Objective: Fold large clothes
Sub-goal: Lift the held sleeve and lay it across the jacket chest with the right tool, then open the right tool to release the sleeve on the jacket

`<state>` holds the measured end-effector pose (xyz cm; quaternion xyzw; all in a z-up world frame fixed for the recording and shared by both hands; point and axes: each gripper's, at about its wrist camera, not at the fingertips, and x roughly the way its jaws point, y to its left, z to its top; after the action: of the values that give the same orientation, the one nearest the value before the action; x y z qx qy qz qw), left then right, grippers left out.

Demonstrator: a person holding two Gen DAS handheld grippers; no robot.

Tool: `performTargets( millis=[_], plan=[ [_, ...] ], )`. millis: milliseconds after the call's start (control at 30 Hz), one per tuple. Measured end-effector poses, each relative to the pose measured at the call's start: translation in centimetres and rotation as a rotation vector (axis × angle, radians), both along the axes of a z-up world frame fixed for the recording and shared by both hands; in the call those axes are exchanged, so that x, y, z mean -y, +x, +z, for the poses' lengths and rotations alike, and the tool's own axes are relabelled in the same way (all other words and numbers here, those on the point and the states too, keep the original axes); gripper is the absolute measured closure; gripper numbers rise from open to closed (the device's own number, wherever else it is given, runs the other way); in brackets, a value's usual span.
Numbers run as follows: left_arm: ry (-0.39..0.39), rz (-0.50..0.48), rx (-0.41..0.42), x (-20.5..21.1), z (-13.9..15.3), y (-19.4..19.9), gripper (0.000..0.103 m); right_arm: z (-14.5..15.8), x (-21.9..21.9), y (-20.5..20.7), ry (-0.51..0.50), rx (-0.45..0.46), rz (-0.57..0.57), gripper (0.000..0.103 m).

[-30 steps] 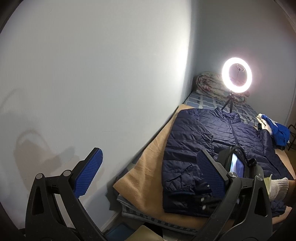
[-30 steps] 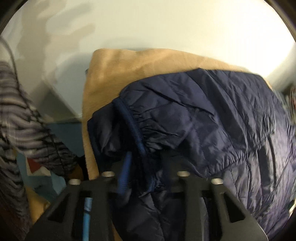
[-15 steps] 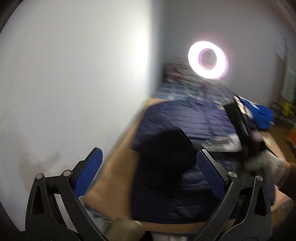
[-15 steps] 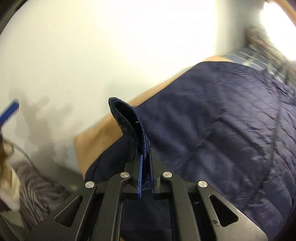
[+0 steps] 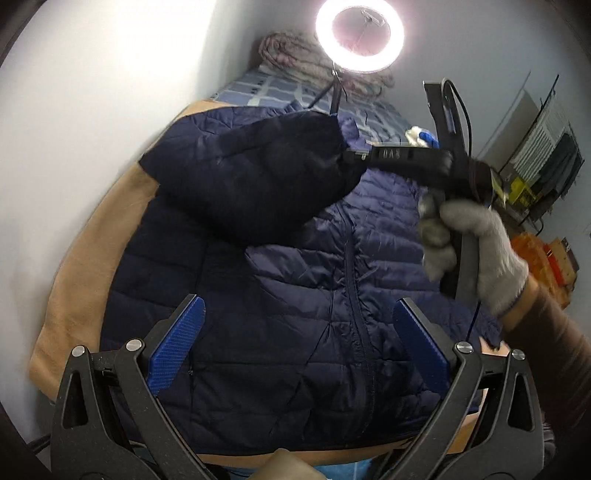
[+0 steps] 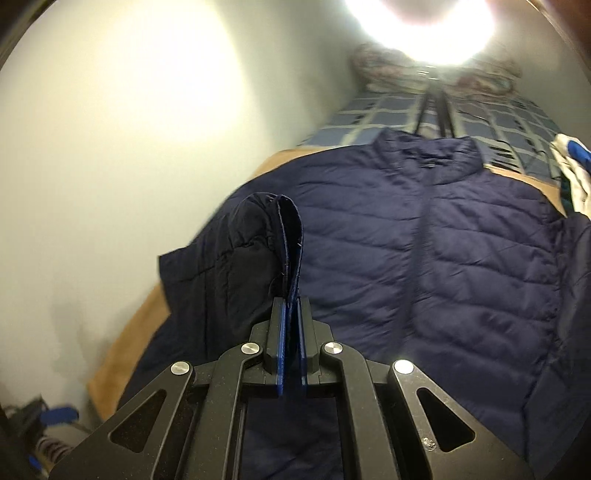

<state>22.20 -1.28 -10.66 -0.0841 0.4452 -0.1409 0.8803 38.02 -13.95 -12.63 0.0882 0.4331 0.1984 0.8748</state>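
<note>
Jacket [image 5: 295, 332] hem behind left claw [image 5: 295, 350], lifted sleeve [image 5: 258, 177] motion-blurred, ring light [image 6: 421, 26] overexposed.

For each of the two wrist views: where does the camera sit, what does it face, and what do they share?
Left wrist: behind the open left tongs, facing down the jacket; gloved hand holds the right tongs.
Right wrist: behind the right tongs, shut on the sleeve cuff.
Shared: jacket, tan blanket, ring light.

Wall [image 5: 92, 110] hems the bed's left side — no passage there. Raised sleeve [image 5: 258, 173] and right tongs [image 5: 351, 157] block mid-air over the jacket [image 5: 314, 332]. Ring light [image 5: 360, 35] stands at the far end — right side open.
</note>
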Motion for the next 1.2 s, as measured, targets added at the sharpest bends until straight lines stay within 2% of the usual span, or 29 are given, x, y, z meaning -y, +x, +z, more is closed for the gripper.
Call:
performTargets(
  millis=[233,433,733,933,1200],
  plan=[
    [0.091,-0.017,0.056,2.2,0.4,0.4,0.000,-1.8,5.6,3.3,-0.057,0.007,-0.100,0.099],
    [0.077,-0.034,0.049,3.7,0.1,1.1,0.000,-3.6,10.0,4.6,-0.099,0.005,-0.179,0.099],
    [0.123,-0.032,0.094,5.0,0.2,1.4,0.000,-5.0,15.8,4.9,-0.154,0.009,-0.333,0.099],
    [0.125,-0.025,0.099,5.1,0.3,1.5,0.000,-6.4,17.9,5.6,-0.149,-0.036,-0.410,0.099],
    [0.132,-0.019,0.121,5.0,0.8,1.3,0.000,-9.0,17.2,6.5,-0.220,-0.120,-0.421,0.099]
  ],
)
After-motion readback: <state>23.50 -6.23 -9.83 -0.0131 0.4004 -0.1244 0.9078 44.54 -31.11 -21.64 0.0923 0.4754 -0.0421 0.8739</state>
